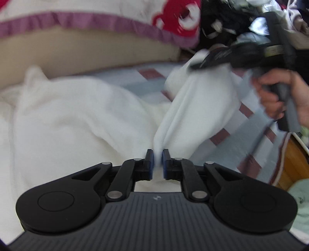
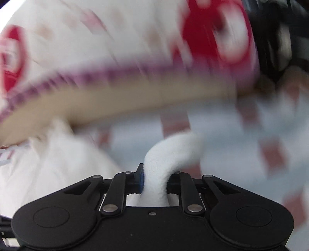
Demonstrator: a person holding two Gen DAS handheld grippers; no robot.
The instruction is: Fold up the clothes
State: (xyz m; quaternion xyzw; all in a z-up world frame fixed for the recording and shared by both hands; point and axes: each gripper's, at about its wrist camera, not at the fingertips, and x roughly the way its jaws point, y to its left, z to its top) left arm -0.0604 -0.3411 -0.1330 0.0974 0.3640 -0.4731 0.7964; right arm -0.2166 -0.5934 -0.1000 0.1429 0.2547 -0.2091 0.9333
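Note:
A white fleece garment (image 1: 67, 119) lies crumpled on the bed. My left gripper (image 1: 158, 160) is shut on a bunched fold of it, and the cloth rises from the pads up to the right. There my right gripper (image 1: 199, 64), held by a hand (image 1: 280, 96), bites into the garment's lifted far end. In the right wrist view my right gripper (image 2: 154, 173) is shut on a thick roll of the white garment (image 2: 170, 150). The roll covers the right finger. The picture is blurred.
The bed has a plaid sheet (image 1: 146, 81) of pale blue and dark red. Behind lie a tan band (image 1: 87, 50) and a white and red blanket with purple trim (image 1: 96, 21). A pile of dark clothes (image 1: 231, 17) sits far right. The bed's edge and a wooden floor (image 1: 295, 160) are at right.

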